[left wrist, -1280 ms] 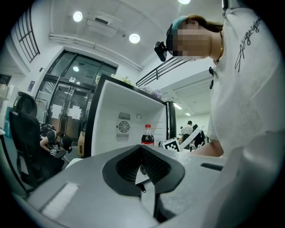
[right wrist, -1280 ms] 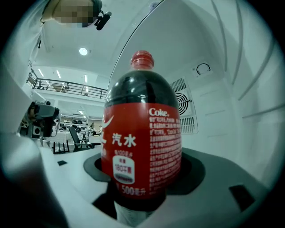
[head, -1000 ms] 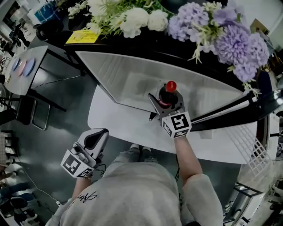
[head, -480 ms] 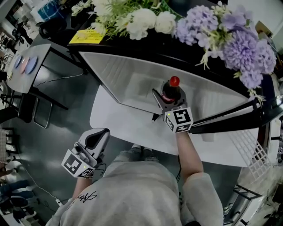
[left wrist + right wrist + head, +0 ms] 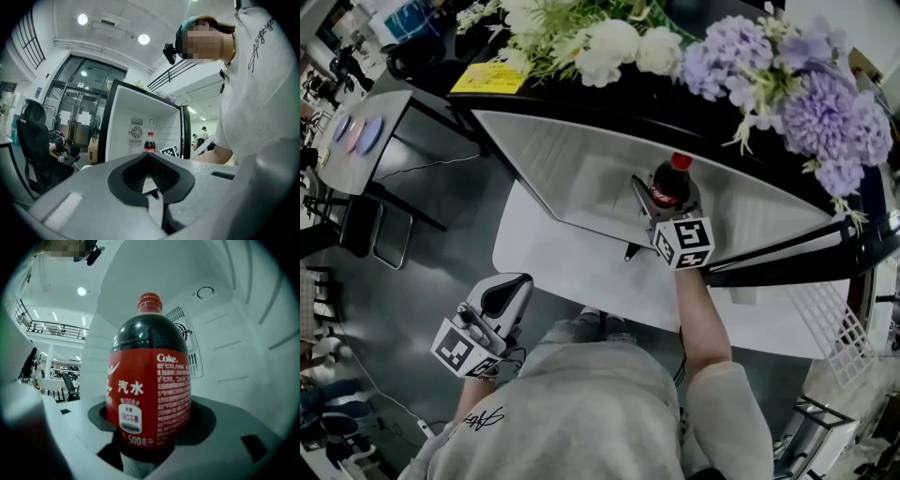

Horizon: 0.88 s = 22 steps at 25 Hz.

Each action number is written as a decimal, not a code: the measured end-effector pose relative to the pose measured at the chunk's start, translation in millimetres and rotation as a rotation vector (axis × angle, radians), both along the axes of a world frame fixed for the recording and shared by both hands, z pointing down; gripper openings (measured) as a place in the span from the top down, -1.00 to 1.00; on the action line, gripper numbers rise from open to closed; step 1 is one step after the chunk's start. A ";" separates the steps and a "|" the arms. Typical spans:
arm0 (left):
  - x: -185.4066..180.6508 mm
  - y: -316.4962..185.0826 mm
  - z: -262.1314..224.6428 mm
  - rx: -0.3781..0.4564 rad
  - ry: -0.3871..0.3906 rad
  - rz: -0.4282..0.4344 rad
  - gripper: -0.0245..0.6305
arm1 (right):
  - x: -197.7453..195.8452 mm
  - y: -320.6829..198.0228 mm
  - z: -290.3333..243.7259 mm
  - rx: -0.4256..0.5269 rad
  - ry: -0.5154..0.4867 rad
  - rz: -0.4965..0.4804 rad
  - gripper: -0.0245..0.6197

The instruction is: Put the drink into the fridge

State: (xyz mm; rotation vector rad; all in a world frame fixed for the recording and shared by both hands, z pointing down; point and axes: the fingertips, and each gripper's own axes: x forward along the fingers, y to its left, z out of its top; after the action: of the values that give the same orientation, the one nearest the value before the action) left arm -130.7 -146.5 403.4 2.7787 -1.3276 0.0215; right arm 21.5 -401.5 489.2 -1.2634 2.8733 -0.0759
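Note:
The drink is a dark Coke bottle (image 5: 666, 187) with a red cap and red label. It stands upright in my right gripper (image 5: 661, 202), which is shut on its lower body. In the right gripper view the bottle (image 5: 150, 390) fills the middle, with the white back wall and vent of the fridge (image 5: 234, 343) behind it. The fridge (image 5: 572, 159) stands open, and bottle and gripper are inside its opening. My left gripper (image 5: 512, 285) hangs low at the left, far from the fridge, shut and holding nothing. From the left gripper view the bottle (image 5: 149, 143) shows inside the fridge (image 5: 126, 122).
White and purple flowers (image 5: 741, 56) lie along the fridge's top. The open fridge door (image 5: 787, 248), with wire racks, swings out to the right. A white flat surface (image 5: 562, 267) lies in front of the opening. A grey table (image 5: 366, 141) and a chair stand far left.
My right gripper has carried the bottle up and to the right, deeper into the fridge opening. The left gripper has stayed where it was.

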 end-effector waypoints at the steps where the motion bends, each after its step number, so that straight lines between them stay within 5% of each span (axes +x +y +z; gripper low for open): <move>1: -0.5 0.2 0.2 -0.001 -0.002 -0.002 0.91 | 0.3 -2.6 0.5 -0.003 -0.003 0.004 -0.03; 22: -3.3 0.8 0.9 -0.014 -0.015 -0.011 0.91 | 6.1 -36.4 8.4 0.009 0.011 0.051 -0.03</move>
State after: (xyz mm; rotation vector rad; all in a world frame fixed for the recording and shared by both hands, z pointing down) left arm -134.0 -145.7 404.3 2.7644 -1.3412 0.0508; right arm 27.6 -437.9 497.7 -1.3382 2.8454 -0.0556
